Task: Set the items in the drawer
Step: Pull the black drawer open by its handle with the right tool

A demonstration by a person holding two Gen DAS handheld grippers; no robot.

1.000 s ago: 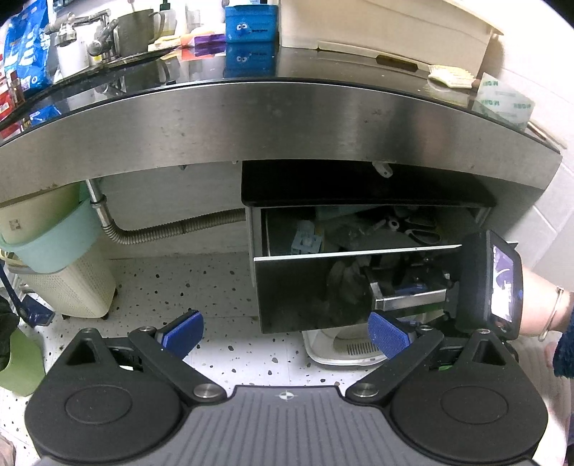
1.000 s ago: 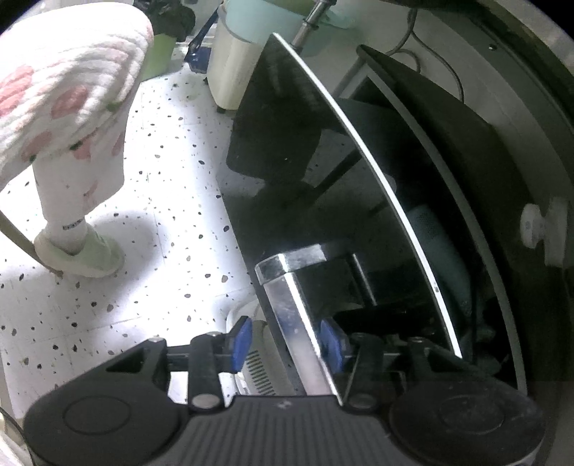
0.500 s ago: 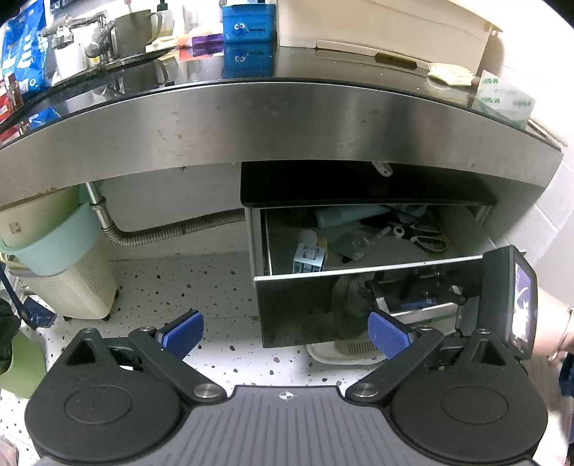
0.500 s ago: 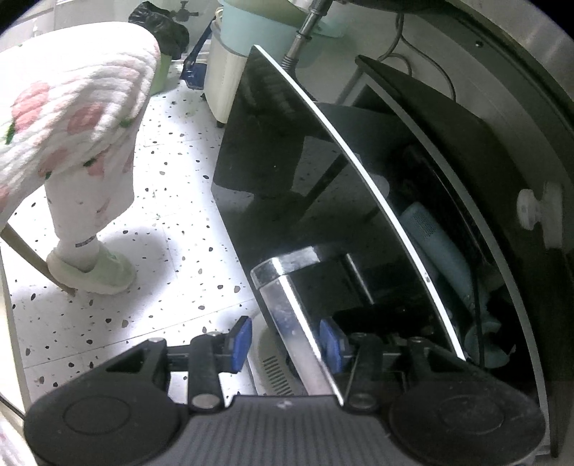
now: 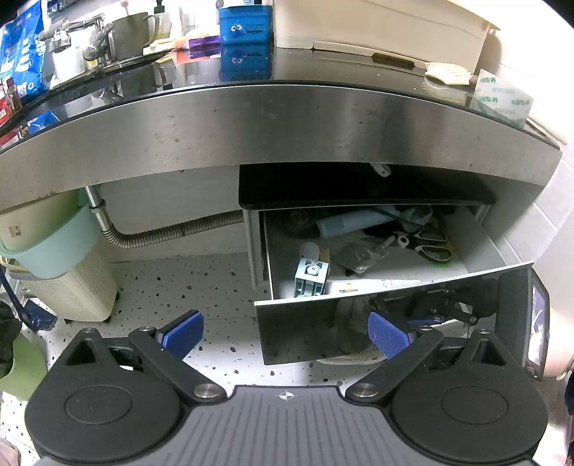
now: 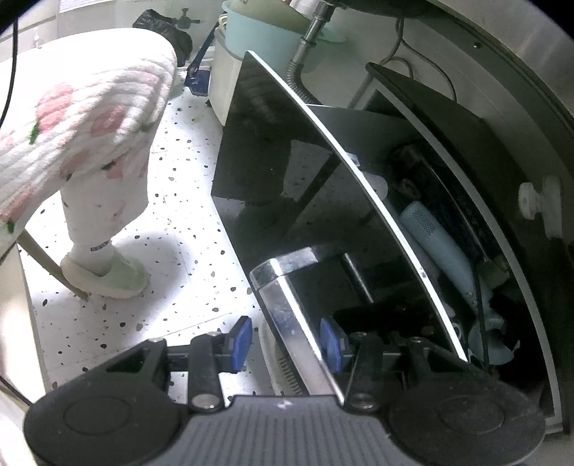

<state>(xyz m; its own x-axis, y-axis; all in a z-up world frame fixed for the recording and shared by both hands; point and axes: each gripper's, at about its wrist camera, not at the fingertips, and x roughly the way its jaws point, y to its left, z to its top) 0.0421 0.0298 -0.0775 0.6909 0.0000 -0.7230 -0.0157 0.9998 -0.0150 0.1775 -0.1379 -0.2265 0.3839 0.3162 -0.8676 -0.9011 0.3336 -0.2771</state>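
Observation:
A drawer (image 5: pixel 358 322) with a glossy black front stands pulled out under the steel counter edge (image 5: pixel 272 129). Inside lie scissors (image 5: pixel 428 247), a pale blue tube (image 5: pixel 353 224), a small blue-grey box (image 5: pixel 311 277) and other clutter. My left gripper (image 5: pixel 285 331) is open and empty, in front of the drawer. My right gripper (image 6: pixel 285 340) has its blue pads on either side of the drawer's chrome handle (image 6: pixel 287 301); a gap shows on the left side. The drawer's inside (image 6: pixel 441 258) shows past the front panel.
On the counter stand a blue tin (image 5: pixel 245 27), a metal mug (image 5: pixel 131 34), a cream box (image 5: pixel 380 27) and a tape roll (image 5: pixel 500 98). Below are a hose (image 5: pixel 168 233), a teal basin (image 5: pixel 53 247), a cream basket (image 5: pixel 75 297). The person's leg (image 6: pixel 93 143) stands left.
The drawer has slid further out, showing more of its contents. My right gripper stays at the handle and has moved back with it. The left gripper stays open.

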